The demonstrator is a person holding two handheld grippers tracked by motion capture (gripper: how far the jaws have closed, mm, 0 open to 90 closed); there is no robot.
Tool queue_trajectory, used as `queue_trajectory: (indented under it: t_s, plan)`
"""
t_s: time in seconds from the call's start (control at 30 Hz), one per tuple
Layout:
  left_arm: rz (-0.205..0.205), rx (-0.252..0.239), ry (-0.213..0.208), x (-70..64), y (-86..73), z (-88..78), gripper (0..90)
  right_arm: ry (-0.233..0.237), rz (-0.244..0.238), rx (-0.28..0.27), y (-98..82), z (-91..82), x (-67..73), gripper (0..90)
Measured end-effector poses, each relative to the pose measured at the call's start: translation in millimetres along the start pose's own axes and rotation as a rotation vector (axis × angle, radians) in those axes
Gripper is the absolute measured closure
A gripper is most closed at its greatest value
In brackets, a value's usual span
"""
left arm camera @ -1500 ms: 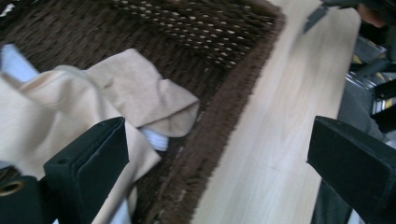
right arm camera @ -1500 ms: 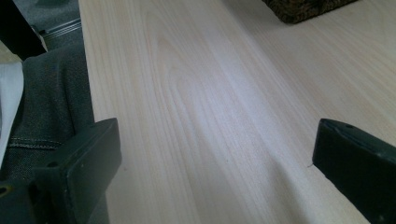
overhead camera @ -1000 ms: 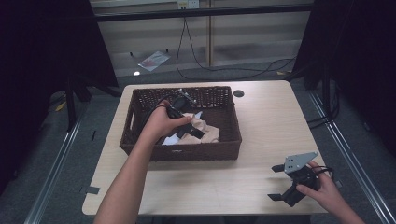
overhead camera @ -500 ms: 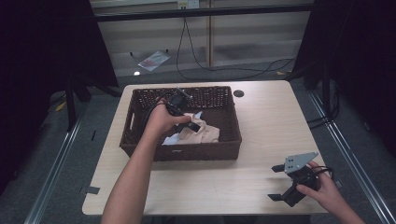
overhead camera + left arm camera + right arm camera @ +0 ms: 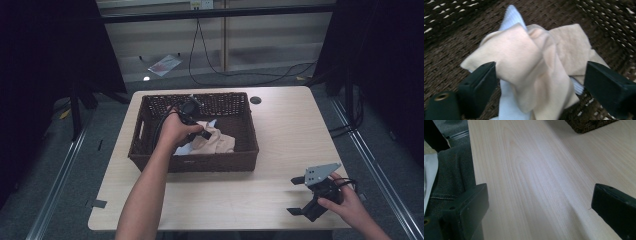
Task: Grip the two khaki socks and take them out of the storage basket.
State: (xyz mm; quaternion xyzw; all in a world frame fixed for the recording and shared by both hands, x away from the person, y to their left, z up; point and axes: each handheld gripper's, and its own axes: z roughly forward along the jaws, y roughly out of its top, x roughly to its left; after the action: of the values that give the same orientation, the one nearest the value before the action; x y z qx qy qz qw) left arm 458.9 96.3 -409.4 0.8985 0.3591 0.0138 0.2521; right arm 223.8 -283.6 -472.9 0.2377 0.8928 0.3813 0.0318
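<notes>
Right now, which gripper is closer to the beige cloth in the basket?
Left. The left gripper is inside the basket, jaws open around the beige cloth. The right gripper rests on the table's near right corner.

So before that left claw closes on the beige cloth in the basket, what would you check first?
1. Left gripper open: ok, jaws wide apart.
2. Beige cloth between the jaws: ok.
3. Only that cloth in the bite: not ok, a white cloth lies under it.
4. Clear of the basket wall: cannot tell.
5. Right gripper out of the way: ok, open over the table.
</notes>
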Motion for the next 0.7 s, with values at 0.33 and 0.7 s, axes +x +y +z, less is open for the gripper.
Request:
queue_trajectory:
  t_s: [0.33, 0.7]
  plan:
    - [-0.003, 0.006, 0.031, 10.5, -6.0, 7.7, 34.7, 0.002, 0.003, 0.000, 0.1, 0.7, 0.3, 1.0]
    - [-0.012, 0.043, 0.040, 16.0, -7.5, 6.9, 74.4, 0.002, 0.001, 0.000, -0.3, 1.2, -0.1, 1.0]
